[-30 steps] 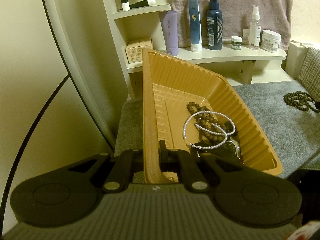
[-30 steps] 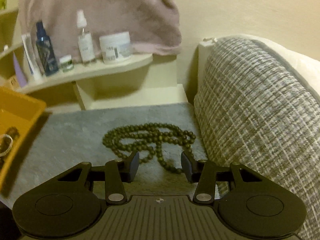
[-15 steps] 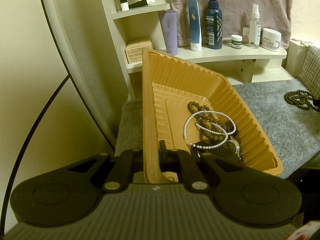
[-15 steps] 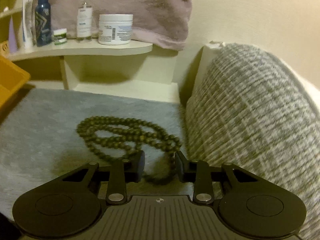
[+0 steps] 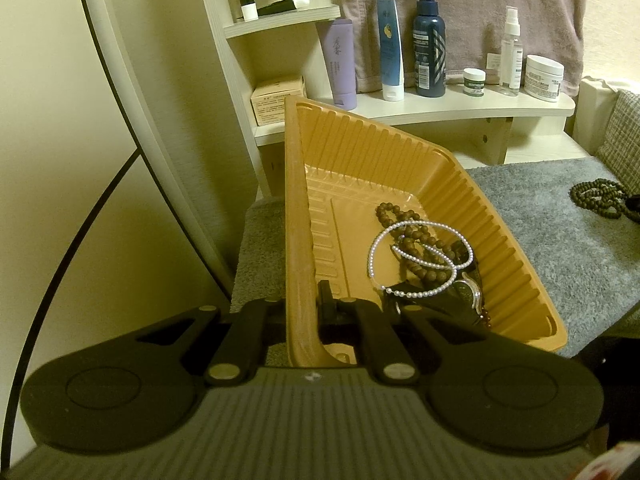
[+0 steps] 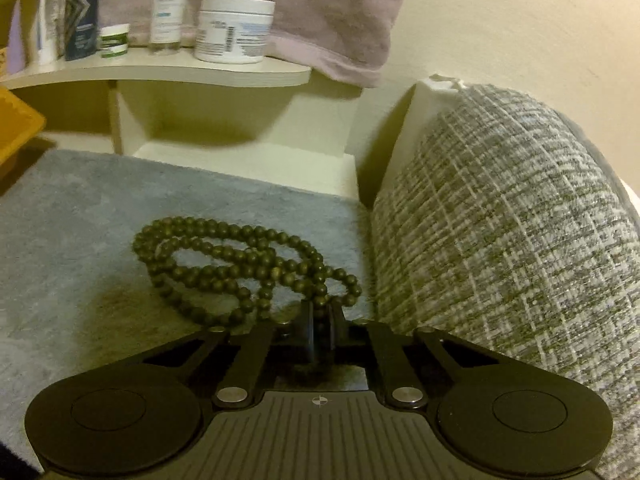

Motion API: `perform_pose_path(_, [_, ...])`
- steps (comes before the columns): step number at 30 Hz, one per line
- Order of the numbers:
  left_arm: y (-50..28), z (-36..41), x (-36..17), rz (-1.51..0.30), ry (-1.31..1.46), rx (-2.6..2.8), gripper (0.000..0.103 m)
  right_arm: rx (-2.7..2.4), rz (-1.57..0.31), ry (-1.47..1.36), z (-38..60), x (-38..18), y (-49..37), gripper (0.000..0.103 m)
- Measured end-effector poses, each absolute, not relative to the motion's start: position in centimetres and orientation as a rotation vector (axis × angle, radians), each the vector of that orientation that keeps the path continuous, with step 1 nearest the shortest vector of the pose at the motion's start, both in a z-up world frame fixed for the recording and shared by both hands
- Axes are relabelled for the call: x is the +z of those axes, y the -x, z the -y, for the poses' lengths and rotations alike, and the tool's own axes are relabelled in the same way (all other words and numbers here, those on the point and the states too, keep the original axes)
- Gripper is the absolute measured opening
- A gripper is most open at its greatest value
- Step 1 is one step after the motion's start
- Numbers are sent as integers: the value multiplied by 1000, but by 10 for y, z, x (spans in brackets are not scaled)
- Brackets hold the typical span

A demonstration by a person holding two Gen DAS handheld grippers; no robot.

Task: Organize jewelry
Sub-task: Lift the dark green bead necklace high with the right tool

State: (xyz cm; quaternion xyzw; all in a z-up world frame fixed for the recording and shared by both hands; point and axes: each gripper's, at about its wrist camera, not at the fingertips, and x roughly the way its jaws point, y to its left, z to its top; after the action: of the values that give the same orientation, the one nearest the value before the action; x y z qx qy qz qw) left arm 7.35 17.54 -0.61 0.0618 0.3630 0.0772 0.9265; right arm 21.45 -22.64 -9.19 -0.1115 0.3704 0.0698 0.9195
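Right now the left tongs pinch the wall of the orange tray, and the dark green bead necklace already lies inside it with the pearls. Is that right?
Not quite. The dark green bead necklace isn't in the orange tray; it lies on the grey mat beside the cushion, as the right wrist view shows. The left tongs do pinch the tray wall, and the pearls lie inside.

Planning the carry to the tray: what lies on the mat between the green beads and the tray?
Nothing: in the left wrist view the grey mat lies bare between the green beads and the tray.
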Motion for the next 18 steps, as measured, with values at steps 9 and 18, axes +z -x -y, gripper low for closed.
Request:
perform_pose_path(9, [-74, -176, -7, -743, -129, 156, 5, 207, -560, 270, 223, 2, -178, 7])
perform_pose_path(18, [-73, -177, -7, -742, -129, 155, 5, 238, -349, 303, 216, 96, -160, 7])
